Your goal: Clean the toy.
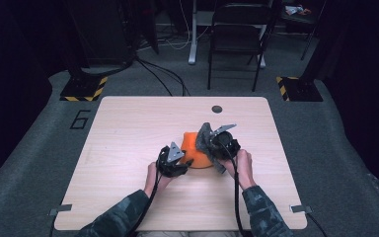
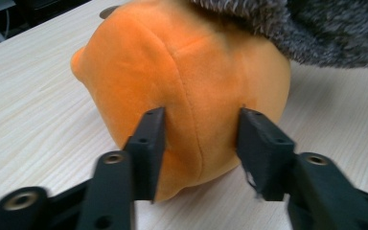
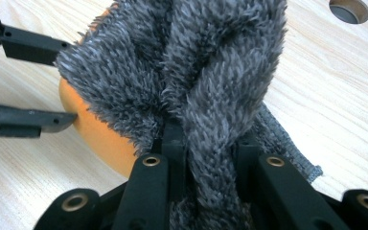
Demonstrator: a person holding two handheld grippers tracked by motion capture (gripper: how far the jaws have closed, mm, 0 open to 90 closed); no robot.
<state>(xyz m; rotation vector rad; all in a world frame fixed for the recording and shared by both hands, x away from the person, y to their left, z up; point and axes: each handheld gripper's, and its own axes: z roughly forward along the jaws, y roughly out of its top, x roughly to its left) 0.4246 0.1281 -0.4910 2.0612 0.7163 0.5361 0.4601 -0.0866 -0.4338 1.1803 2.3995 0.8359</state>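
An orange plush toy (image 1: 196, 148) lies on the wooden table (image 1: 128, 128), right of centre. A grey fuzzy cloth (image 1: 205, 136) is draped over its top and right side. My left gripper (image 1: 183, 159) comes from the near left, and its jaws press either side of the orange plush toy's (image 2: 187, 72) rounded end. My right gripper (image 3: 211, 143) is shut on a bunched fold of the grey fuzzy cloth (image 3: 196, 62), whose knit hem trails to the right. Part of the orange plush toy (image 3: 105, 139) peeks out under the cloth, and the left gripper (image 3: 69, 81) straddles it there.
A round cable hole (image 1: 217, 109) sits near the table's far edge. A black folding chair (image 1: 237, 34) and two striped floor bases (image 1: 84, 89) stand beyond the table. Cables trail from both grippers toward the near edge.
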